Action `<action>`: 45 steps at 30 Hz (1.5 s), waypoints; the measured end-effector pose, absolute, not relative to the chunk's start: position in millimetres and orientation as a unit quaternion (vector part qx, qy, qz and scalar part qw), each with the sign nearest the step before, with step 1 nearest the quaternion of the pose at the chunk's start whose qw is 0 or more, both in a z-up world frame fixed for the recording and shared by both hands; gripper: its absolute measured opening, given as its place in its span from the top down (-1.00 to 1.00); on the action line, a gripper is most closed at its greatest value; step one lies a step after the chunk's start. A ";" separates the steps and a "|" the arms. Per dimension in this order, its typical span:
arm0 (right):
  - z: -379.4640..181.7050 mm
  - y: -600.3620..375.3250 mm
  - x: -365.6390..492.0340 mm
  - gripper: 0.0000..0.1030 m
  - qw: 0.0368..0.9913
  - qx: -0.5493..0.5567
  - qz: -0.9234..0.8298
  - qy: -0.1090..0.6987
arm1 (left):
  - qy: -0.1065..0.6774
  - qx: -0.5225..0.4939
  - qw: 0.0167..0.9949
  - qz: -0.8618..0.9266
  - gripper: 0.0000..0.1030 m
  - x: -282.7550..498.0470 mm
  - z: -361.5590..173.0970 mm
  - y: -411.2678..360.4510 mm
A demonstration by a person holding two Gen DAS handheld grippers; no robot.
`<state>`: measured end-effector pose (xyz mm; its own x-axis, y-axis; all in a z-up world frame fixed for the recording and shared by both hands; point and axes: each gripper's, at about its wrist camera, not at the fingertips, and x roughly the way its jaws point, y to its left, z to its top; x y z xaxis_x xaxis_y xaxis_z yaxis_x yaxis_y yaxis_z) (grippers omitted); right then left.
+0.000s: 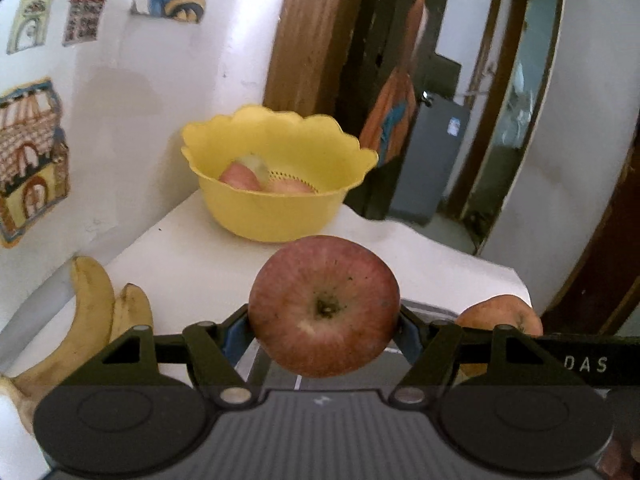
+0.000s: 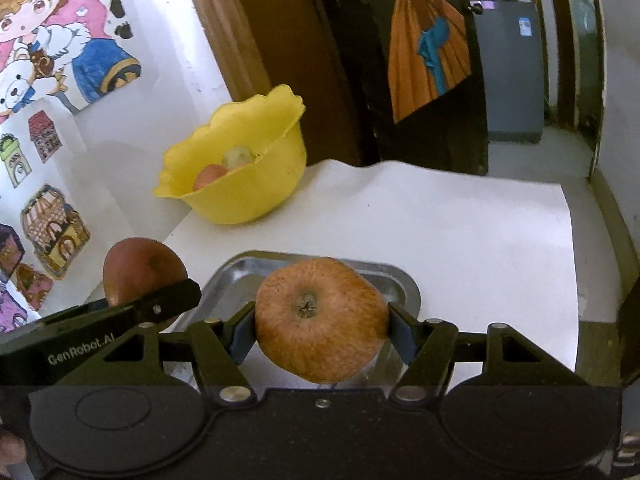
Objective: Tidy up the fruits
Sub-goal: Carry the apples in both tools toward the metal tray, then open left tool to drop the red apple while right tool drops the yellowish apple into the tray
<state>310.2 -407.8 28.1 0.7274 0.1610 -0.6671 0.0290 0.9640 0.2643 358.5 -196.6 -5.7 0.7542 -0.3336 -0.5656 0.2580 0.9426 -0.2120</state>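
- The left gripper [image 1: 324, 320] is clamped on a red apple [image 1: 324, 306], its pads pressing both sides, calyx end toward the camera.
- The right gripper [image 2: 322, 330] grips an orange-red apple [image 2: 322, 320] the same way, above a steel tray [image 2: 404, 284] on the near part of the table [image 2: 460, 232].
- A yellow bowl [image 1: 280, 212] stands at the far left by the wall, holding a few fruits [image 1: 240, 176].
- Bananas [image 1: 92, 320] lie on the near left of the table.
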 end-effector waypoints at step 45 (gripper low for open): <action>-0.7 -378.3 295.7 -0.35 0.930 0.053 0.022 0.364 | 0.384 0.000 0.907 -0.173 -0.48 360.0 -31.3 -194.2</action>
